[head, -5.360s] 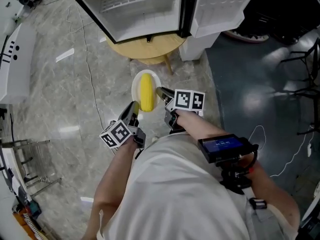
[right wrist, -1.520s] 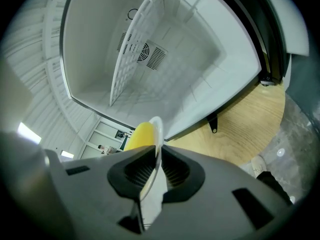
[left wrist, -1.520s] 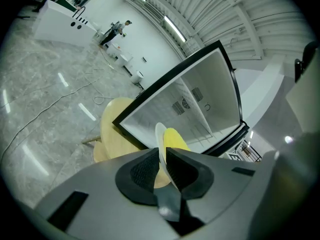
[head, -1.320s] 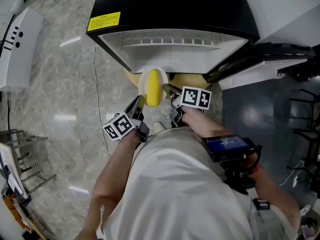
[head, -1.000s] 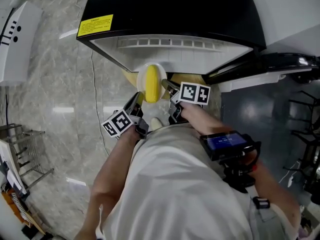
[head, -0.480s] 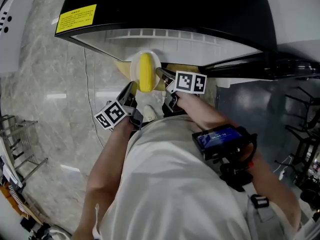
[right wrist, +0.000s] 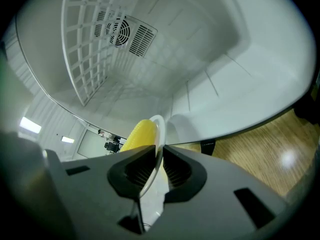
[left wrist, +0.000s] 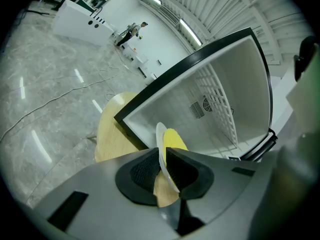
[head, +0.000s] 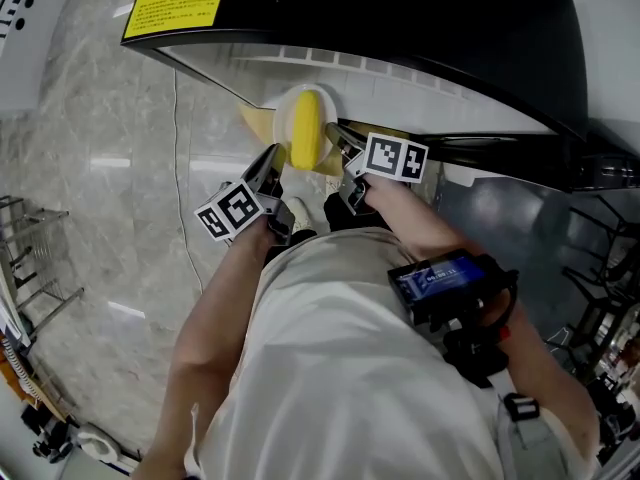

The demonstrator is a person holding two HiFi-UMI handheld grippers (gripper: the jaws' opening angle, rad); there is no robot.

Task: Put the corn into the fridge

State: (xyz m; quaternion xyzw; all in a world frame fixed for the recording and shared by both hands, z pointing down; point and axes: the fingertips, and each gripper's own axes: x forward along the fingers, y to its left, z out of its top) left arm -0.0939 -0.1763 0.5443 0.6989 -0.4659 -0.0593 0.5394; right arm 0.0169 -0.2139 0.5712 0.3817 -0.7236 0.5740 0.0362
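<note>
This looks like a large lab or test hall: a polished grey stone floor (head: 100, 178) spreads wide with a loose cable (head: 176, 168) trailing over it; a small black fridge (head: 400, 18) with a yellow label (head: 172, 10) stands on a round wooden surface (left wrist: 112, 129) out in the open. On the far side a white equipment console (left wrist: 80, 21) stands under long strip lights (left wrist: 187, 31) and a high ribbed ceiling (left wrist: 210, 1), with a person (left wrist: 135, 30) nearby; a bare metal rack (head: 30, 258) stands at the left.

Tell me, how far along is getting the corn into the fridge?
Done: the fridge is open. In hand: the left claw and right claw each pinch the plate by its rim, holding the corn at the opening. Left: set it inside, let go.
</note>
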